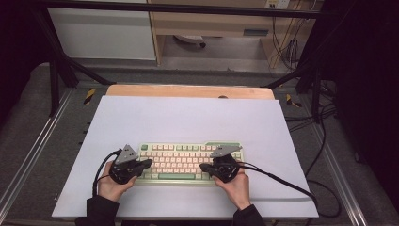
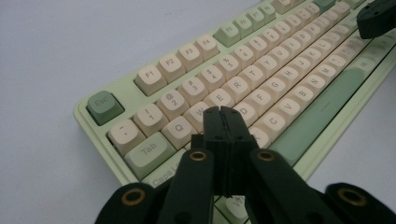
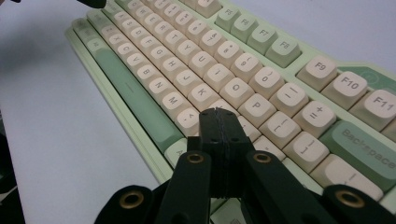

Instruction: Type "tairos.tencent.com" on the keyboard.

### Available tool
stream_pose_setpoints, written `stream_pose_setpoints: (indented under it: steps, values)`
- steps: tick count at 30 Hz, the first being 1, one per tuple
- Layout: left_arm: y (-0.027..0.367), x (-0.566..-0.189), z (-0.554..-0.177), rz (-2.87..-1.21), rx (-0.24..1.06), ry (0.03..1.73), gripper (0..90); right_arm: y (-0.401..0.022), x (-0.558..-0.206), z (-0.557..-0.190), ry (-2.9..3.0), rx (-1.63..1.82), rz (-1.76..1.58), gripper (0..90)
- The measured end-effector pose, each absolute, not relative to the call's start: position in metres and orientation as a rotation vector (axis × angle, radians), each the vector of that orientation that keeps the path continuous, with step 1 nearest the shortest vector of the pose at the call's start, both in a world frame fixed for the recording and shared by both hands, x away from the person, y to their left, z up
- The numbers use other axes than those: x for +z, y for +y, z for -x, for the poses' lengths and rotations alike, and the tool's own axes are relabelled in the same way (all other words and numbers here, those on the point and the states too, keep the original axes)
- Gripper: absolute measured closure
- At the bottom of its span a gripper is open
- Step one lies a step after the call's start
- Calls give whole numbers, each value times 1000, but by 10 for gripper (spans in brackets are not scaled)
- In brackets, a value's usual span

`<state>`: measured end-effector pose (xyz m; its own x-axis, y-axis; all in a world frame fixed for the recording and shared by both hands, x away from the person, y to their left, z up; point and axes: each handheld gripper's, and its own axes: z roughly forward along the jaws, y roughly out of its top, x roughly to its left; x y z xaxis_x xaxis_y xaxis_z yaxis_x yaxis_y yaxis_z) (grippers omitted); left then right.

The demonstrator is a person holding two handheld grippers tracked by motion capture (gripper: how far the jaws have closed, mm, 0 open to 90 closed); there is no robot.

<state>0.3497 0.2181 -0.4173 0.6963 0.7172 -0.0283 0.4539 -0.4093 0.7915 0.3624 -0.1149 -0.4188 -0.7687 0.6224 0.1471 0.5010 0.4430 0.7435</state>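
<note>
Keyboard (image 1: pixel 190 162) — near the tabletop's (image 1: pixel 188 117) front edge, centred. Left gripper (image 2: pixel 223 112) over the W–S keys, right gripper (image 3: pixel 218 113) by L and P; both sets of fingers pressed together, holding nothing. To type well: lower one closed tip squarely onto a single keycap, avoiding neighbours.

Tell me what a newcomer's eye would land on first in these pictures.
First comes the pale green keyboard with cream keys, lying near the front edge of the white sheet that covers the table. Next come the two black tongs over it: the left tongs above its left end and the right tongs above its right end, tips pointing toward each other. Both are shut with nothing between their jaws, as each gripper view shows.
</note>
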Motion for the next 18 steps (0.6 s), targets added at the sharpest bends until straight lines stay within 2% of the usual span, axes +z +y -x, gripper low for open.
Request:
stream_pose_setpoints:
  steps: [18]
  values:
    - [203,-414,-349,-2085,404,873,897,-139,-416,-361,2509,1275,-1033,900]
